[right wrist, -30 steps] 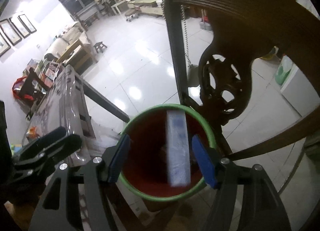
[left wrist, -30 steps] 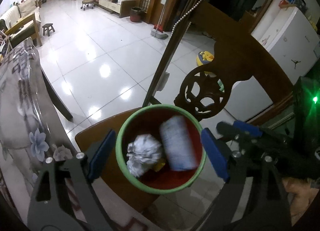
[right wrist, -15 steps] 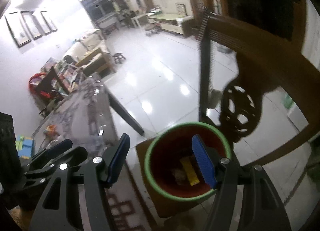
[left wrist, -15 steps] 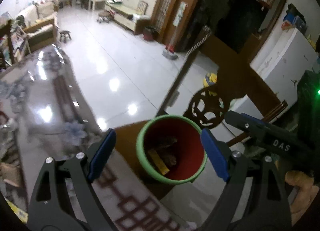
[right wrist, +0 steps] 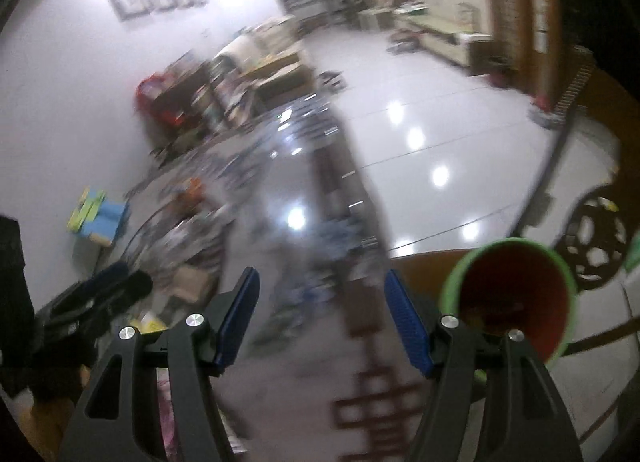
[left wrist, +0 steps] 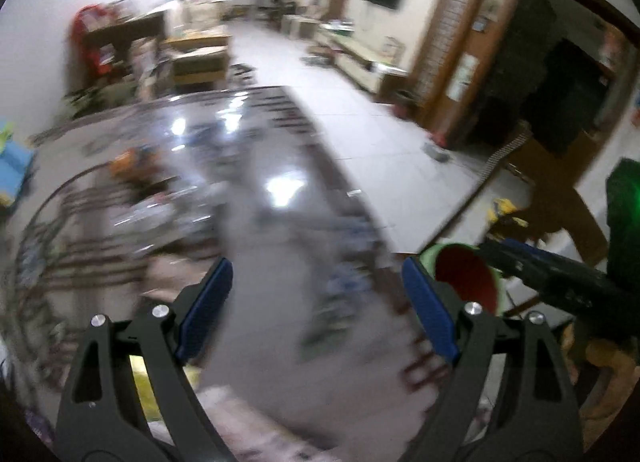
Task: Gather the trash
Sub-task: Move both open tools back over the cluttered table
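Both views are heavily motion-blurred. The left wrist view shows the left gripper (left wrist: 316, 294) over the glossy desk (left wrist: 280, 190), with the right gripper's dark body (left wrist: 560, 278) entering at the right edge and a hand (left wrist: 604, 358) below it. The right wrist view shows the right gripper (right wrist: 320, 302) over the same desk (right wrist: 296, 218), with the left gripper's fingers (right wrist: 104, 286) at the left edge. Only the right view shows the bin's (right wrist: 516, 298) mouth nearly whole, on a brown chair seat (right wrist: 424, 262) beside the carved chair back (right wrist: 596, 242); in the left view the bin (left wrist: 468, 282) is half hidden behind the right jaw and the right gripper.

Left jaws: wide apart, nothing between them. Right jaws: apart, nothing between them.

Bin position: one red bin with a green rim, off the desk's edge. In the left view it lies just outside the right jaw, partly behind it. In the right view it lies outside the right jaw, to the lower right, apart from the gap. Its contents are dim; something yellowish shows at the bottom, not identifiable.

Count: one bin, two grippers, one chair. Smeared clutter (left wrist: 136, 166) lies on the desk's far left part; the items cannot be counted. A blue and green box (right wrist: 100, 218) stands beyond the desk
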Motion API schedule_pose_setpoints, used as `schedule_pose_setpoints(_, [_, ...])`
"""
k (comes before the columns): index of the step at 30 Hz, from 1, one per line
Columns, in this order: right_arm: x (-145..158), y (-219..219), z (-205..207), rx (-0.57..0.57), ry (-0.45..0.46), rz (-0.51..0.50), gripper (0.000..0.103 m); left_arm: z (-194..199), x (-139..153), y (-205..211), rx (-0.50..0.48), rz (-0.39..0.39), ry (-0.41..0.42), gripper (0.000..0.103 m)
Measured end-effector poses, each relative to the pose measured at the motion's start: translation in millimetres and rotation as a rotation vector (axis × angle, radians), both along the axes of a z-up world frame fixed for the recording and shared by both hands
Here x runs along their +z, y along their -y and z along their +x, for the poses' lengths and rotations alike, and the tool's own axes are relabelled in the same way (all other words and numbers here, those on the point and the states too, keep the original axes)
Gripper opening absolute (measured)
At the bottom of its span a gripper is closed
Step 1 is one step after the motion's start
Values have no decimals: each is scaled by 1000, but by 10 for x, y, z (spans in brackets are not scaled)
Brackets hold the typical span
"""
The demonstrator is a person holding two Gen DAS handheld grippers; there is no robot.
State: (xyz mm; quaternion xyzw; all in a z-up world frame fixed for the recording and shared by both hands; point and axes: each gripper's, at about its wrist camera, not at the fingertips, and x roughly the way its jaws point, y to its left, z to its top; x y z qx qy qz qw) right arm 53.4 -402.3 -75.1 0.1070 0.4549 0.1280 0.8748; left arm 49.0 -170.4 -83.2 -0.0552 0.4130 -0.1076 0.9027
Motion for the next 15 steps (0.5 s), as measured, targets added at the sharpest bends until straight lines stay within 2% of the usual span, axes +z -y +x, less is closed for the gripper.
schedule_pose_setpoints(4, [-167,-785,19,181,-65,-15,64,-131,-104,-787,136,18,-33,84])
schedule_pose_setpoints(8, [-542,-1490,-169,341,-168,-57,63,-286,-281,-1495,256,17,-93,84])
schedule_pose_setpoints(11, [-801,-1824,-354,405,-235,-75,63,-433,-432,-1881,304,5,-140,84])
schedule_pose_setpoints(15, [-982,-2071,-538,447,-282,-103,63,-530,-563,-2088,313,-1,-176,84])
